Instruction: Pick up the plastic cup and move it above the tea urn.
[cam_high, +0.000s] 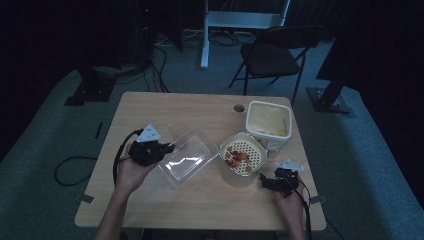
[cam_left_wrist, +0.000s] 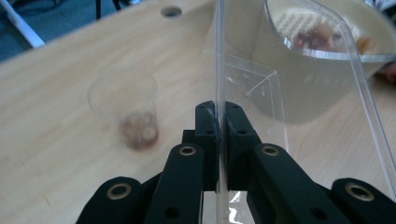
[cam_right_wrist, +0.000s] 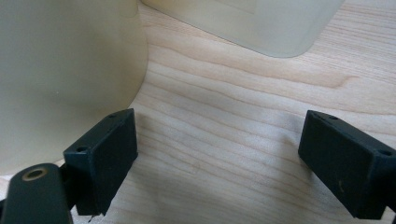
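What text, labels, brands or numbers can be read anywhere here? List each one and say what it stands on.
None can be read.
Cream tub: a pale patch on its wall in the right gripper view, possibly a label, shows no legible print.
Clear plastic container, clamped at its edge by the left gripper: moulded lines, no text.
Strainer bowl: no markings visible.
Grey plates on the grippers: small dark marks, too small to read.

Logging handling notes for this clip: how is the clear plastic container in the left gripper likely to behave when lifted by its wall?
The clear plastic container looks thin-walled, so probably light and flexible. The left gripper pinches only one wall edge, so it may sag or twist. Its smooth surface could slip.
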